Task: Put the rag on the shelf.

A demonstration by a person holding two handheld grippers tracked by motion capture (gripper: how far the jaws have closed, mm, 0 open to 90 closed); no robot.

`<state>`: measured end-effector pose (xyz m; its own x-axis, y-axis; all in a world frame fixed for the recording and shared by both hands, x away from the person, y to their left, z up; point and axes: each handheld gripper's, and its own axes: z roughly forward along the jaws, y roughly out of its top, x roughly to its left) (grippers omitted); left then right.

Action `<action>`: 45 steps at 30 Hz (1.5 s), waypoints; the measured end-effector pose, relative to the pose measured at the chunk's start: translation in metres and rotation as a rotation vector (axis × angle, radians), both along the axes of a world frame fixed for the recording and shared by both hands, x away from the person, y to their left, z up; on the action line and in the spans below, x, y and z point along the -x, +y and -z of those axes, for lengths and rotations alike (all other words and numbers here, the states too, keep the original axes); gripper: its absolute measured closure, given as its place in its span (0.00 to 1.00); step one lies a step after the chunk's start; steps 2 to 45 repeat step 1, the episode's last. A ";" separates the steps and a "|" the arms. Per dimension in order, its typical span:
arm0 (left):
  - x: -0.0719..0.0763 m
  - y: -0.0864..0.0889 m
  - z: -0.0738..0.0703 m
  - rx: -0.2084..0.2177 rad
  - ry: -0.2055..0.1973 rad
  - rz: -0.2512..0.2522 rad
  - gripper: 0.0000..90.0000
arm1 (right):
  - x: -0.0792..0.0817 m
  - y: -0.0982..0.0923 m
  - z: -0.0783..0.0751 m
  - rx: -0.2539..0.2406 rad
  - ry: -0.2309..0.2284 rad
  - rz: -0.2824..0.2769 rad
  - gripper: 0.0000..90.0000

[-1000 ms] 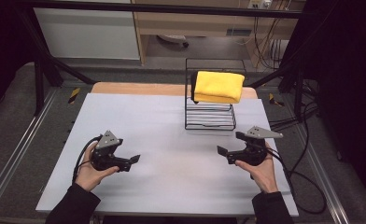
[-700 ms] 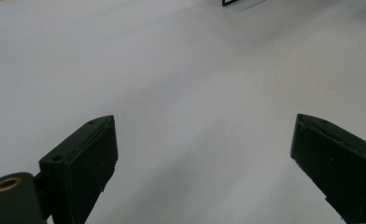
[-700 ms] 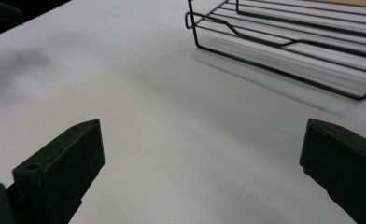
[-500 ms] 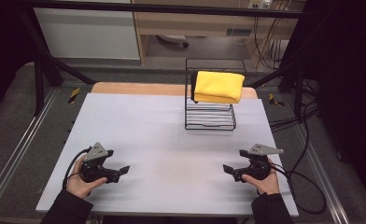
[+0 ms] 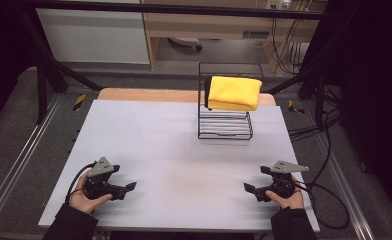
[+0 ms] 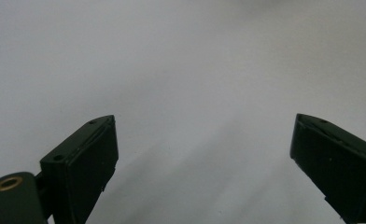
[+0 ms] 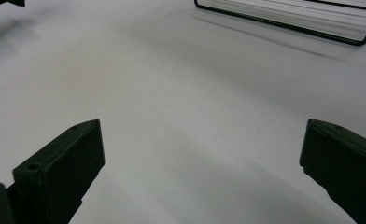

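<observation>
Yellow cloth (image 5: pixel 234 92) folded, lying on top of the black wire rack (image 5: pixel 224 129). Rack stands on the table (image 5: pixel 184 150) near the far edge, right of centre. Cloth overhangs the rack's top a little toward the right.

We hold 2 grippers low at the near edge, both well apart from the rack and from each other. Left gripper (image 5: pixel 130 186) sits by the near left corner, in our left hand (image 5: pixel 84 197), tips pointing right toward the table's middle. In the left gripper view its jaws stand wide apart with bare table between them; nothing held.

Right gripper (image 5: pixel 248 188) sits by the near right corner, in our right hand (image 5: pixel 284 197), tips pointing left. In the right gripper view its jaws are spread wide too, empty, table surface between them. The rack's base wires show at the top right of that view, the other gripper's tip at the top left.

Cables trail from both grippers off the near edge.
</observation>
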<state>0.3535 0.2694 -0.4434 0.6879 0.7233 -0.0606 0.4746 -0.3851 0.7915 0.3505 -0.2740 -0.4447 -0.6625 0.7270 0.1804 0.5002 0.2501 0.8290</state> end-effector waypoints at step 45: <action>0.000 0.000 0.000 0.002 -0.003 0.000 0.09 | 0.000 0.000 0.000 0.003 0.003 -0.002 0.01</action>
